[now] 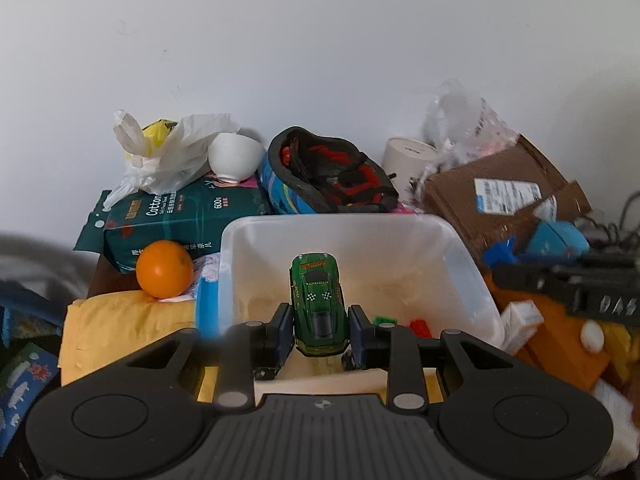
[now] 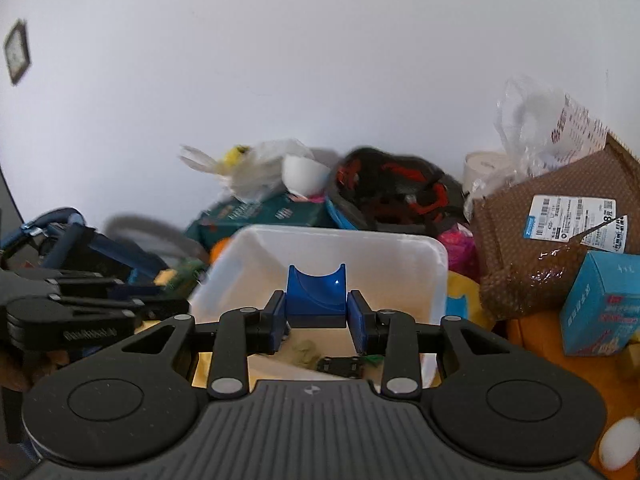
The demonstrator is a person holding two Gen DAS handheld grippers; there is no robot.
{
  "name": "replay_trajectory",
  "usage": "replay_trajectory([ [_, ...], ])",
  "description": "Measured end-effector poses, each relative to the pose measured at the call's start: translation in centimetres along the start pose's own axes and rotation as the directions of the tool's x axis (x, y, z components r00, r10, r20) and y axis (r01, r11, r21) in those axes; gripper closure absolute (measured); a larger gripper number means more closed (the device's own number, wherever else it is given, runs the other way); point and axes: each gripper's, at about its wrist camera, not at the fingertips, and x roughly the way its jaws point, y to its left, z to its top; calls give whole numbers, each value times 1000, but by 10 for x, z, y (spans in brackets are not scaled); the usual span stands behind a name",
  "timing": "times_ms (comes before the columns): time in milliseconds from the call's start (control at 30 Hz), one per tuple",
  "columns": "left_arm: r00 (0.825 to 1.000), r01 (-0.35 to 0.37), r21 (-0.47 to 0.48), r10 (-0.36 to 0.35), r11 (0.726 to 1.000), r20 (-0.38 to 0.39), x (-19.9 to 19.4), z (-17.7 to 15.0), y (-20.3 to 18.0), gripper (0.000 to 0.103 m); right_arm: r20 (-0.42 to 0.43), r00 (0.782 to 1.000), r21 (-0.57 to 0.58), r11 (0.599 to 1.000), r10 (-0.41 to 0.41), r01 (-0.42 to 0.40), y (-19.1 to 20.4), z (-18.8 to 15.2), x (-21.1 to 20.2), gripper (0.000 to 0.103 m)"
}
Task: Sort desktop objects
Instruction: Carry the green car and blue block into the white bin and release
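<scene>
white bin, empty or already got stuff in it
Not empty. The white bin already holds a green block and a red block near its front wall; the right wrist view shows a small dark toy on its floor too.

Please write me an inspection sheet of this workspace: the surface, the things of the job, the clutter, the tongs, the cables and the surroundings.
Surface: almost fully covered; not identifiable.
Job's things: white bin in the middle; green car and blue block held over it; small red and green pieces lie inside.
Clutter: orange, tissue pack, white bowl, helmet, cardboard box, plastic bags, blue carton.
Tongs: left tongs shut on the car; right tongs shut on the block.
Cables: dark cords at the right edge.
Surroundings: plain white wall; small dark frame hangs on it.
</scene>
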Motion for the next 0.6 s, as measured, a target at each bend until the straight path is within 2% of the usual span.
replay_trajectory([
  [67,1000,-3,-14,3,1000,0,7,10,0,67,-25,1000,11,1000,-13,13,-9,5,13,67],
  [100,1000,-4,-23,4,1000,2,10,15,1,54,-34,999,11,1000,-22,23,-12,6,18,67],
  [167,1000,-18,-40,18,999,2,14,20,1,37,-52,998,15,999,-30,31,-16,9,27,65],
  [233,1000,-23,-32,24,999,18,12,17,1,37,-53,997,13,999,-48,49,-19,11,31,46],
  [333,1000,-4,-11,4,1000,12,8,-2,2,37,-33,998,-29,998,-55,55,-18,9,29,47],
  [467,1000,27,21,-27,999,9,-11,-62,5,37,-21,1000,-38,999,0,0,-12,-16,10,47],
  [533,999,40,50,-40,998,-14,-19,-104,5,37,-22,999,-42,998,41,-42,-5,-44,-6,47],
  [600,998,37,64,-33,997,-55,-23,-147,3,37,-74,994,-46,995,82,-85,3,-86,-17,47],
])
